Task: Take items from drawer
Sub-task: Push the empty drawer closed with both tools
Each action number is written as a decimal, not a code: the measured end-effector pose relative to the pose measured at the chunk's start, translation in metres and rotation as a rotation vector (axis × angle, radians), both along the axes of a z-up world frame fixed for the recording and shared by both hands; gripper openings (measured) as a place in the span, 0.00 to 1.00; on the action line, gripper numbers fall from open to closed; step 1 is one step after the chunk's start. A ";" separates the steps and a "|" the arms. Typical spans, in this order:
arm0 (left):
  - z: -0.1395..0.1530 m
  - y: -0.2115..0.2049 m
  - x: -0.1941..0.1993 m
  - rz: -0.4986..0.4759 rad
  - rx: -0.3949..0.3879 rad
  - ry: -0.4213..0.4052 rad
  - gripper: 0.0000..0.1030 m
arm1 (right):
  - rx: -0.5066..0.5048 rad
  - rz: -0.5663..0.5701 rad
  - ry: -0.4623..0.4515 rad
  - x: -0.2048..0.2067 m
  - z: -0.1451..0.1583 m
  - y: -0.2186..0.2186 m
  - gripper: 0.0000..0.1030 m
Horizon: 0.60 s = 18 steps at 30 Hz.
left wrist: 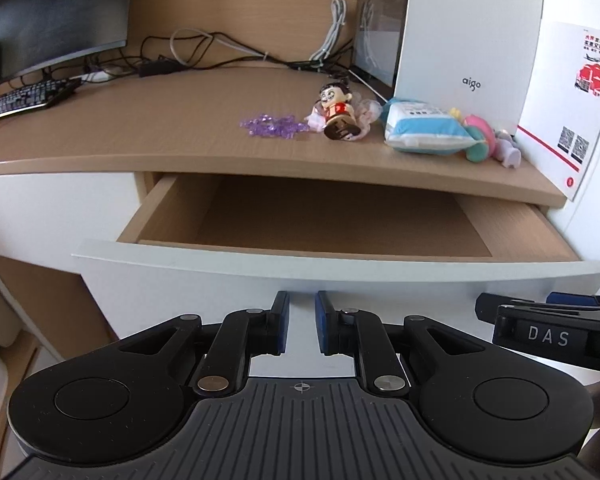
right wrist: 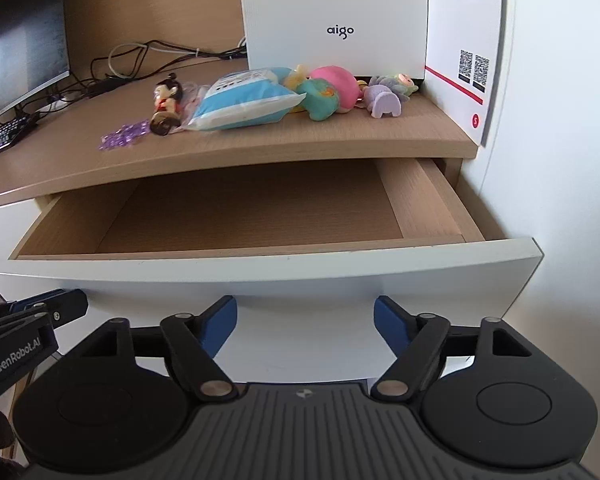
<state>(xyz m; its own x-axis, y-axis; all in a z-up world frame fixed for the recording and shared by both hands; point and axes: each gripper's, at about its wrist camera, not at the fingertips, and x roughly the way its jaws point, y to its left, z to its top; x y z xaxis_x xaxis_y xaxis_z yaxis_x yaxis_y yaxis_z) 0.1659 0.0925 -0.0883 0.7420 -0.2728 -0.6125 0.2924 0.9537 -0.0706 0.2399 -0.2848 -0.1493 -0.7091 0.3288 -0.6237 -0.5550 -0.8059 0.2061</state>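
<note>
Plainly, the drawer (right wrist: pixel 228 216) stands pulled out under the bench (right wrist: pixel 284 140), and as much of its wooden floor as shows is bare; its back part is hidden beneath the bench edge. The items lie in a row on the bench just above it: a scatter of purple beads (right wrist: pixel 124 138), a small figurine (right wrist: pixel 166 104) tipped on its side, a blue-and-white soft pack (right wrist: pixel 244 100), a pink-and-teal plush toy (right wrist: pixel 332 92) and a lilac toy (right wrist: pixel 386 98).

By the look of them all are light. The pack and plush are soft and should yield to a squeeze across the middle; the figurine is hard and best pinched at the body; the beads are small, loose and likely to slip away.

Behind them stands a white box (right wrist: pixel 336 12) printed "aigo", with a card (right wrist: pixel 466 40) bearing QR codes and red print too small to read.

The left gripper (left wrist: pixel 302 322), marked "GenRobot.AI", has its jaws nearly together and holds nothing. The right gripper (right wrist: pixel 305 322), marked "DAS", has its jaws spread wide and empty. Both hover before the white drawer front (right wrist: pixel 260 276).
</note>
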 end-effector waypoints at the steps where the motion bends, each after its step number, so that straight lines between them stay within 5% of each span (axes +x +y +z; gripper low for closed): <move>1: -0.001 -0.002 0.004 -0.004 -0.003 0.002 0.15 | 0.010 -0.001 -0.004 -0.003 0.001 0.002 0.75; 5: -0.005 -0.012 0.015 -0.001 -0.013 0.002 0.15 | 0.064 -0.012 -0.005 -0.009 0.004 0.014 0.80; 18: -0.011 -0.038 0.057 -0.019 -0.016 -0.004 0.15 | 0.022 -0.055 0.015 -0.037 0.002 0.059 0.80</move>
